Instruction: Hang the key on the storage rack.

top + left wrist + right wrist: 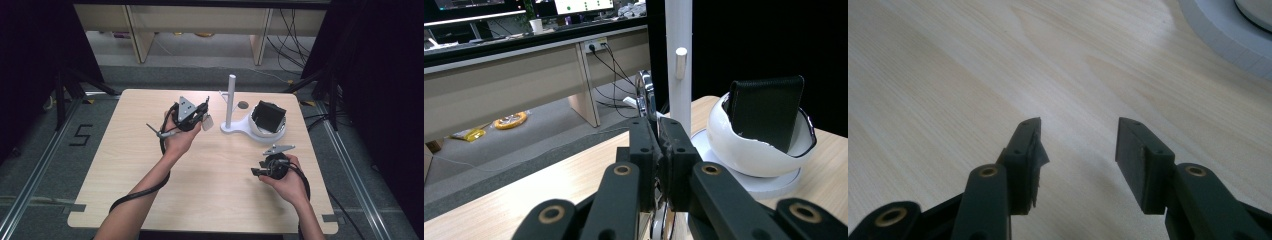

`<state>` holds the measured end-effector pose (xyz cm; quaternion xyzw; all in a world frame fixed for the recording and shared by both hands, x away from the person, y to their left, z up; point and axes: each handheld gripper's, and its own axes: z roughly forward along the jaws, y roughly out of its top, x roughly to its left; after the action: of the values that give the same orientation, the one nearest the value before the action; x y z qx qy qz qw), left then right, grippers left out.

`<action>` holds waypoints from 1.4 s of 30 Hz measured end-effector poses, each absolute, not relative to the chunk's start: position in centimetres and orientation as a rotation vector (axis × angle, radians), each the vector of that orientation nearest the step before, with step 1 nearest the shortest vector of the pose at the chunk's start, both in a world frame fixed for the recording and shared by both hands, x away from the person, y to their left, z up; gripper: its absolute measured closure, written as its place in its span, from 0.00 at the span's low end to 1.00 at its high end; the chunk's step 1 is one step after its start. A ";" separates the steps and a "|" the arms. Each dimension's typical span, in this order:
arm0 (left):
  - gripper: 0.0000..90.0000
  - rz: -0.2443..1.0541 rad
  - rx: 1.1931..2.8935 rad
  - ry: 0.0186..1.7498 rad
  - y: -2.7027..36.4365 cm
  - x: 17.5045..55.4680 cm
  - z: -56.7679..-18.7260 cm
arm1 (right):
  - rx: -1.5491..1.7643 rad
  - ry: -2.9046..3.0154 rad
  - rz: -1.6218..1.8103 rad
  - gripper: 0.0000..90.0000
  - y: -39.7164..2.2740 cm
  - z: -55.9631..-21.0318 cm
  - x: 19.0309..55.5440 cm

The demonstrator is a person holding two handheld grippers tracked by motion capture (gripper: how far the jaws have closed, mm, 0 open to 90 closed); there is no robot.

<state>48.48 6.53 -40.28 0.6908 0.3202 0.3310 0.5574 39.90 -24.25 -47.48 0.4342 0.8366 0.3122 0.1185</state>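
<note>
Both jaws differ: left gripper [204, 116] clamps a metal ring [645, 95] beside the stand's post [231, 100]; right gripper [256, 171] gapes over bare table [220, 185].

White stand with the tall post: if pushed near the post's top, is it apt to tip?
Probably not easily: the white stand has a broad flat base, and its bowl with the black wallet sits low. Still, the slim post gives leverage, so it might rock or slide on the smooth table.
</note>
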 end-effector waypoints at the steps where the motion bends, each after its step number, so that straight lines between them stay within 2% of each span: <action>1: 0.95 0.763 1.628 0.778 6.4 48.4 -40.3 | 1.271 2.433 0.932 0.60 -24.2 -47.6 39.9; 13: 0.94 0.794 1.620 0.752 6.1 48.8 -39.8 | 1.266 2.440 0.921 0.60 -24.2 -47.4 39.8; 42: 0.94 0.833 1.642 0.735 2.5 49.7 -39.4 | 1.260 2.429 0.946 0.60 -24.3 -47.5 39.9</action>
<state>49.70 2.53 -39.39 0.6929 0.3101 0.3517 0.5478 39.91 -24.33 -47.48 0.4321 0.8326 0.3242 0.1228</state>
